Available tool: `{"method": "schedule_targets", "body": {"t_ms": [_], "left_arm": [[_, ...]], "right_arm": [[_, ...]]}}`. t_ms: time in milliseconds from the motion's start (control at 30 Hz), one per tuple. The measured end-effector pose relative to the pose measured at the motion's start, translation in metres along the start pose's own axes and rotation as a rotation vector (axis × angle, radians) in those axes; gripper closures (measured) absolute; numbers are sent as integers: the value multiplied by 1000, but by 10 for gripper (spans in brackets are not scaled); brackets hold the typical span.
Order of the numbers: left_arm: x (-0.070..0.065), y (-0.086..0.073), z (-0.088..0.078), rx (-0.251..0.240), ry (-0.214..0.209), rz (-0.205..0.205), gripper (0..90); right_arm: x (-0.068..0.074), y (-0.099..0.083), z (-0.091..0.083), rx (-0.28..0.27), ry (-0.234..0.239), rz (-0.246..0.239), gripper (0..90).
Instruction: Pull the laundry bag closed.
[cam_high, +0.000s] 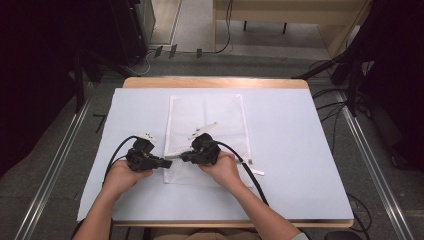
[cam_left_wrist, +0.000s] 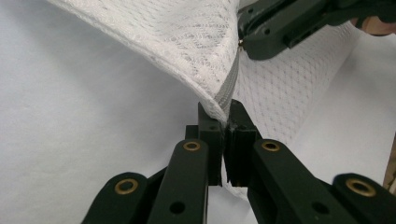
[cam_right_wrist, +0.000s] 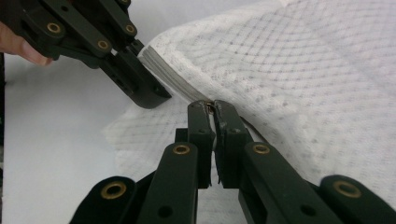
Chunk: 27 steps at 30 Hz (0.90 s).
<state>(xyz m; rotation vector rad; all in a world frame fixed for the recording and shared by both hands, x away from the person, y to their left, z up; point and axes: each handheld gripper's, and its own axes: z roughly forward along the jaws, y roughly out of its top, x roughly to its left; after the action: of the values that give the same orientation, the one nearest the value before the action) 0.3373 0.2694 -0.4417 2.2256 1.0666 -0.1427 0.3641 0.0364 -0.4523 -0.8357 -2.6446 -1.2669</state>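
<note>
Left gripper (cam_left_wrist: 227, 114) clamped on mesh bag (cam_high: 207, 117) zipper edge at near-left corner. Right gripper (cam_right_wrist: 214, 108) clamped on zipper pull (cam_right_wrist: 209, 103), just beside. Bag flat, centre of white table (cam_high: 290, 150).

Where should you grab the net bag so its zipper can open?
Judging by its shape, grip the mesh bag on its stiff zipper edge, coming from the person's side. The left gripper pinches that edge at the corner; the right gripper appears to pinch the small metal pull.
</note>
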Motion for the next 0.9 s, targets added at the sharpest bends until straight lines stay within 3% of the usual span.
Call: {"method": "schedule_targets", "body": {"t_ms": [133, 500, 733, 900], "left_arm": [[0, -2, -1, -8, -7, -1, 876], [-1, -2, -2, -15, -25, 12, 877], [0, -3, -1, -8, -24, 11, 877], [-1, -3, -1, -5, -24, 14, 877]], "right_arm": [[-6, 0, -5, 0, -2, 11, 879], [-3, -3, -19, 27, -15, -34, 879], [-12, -7, -24, 24, -14, -6, 879], [-11, -8, -23, 29, -18, -10, 879]]}}
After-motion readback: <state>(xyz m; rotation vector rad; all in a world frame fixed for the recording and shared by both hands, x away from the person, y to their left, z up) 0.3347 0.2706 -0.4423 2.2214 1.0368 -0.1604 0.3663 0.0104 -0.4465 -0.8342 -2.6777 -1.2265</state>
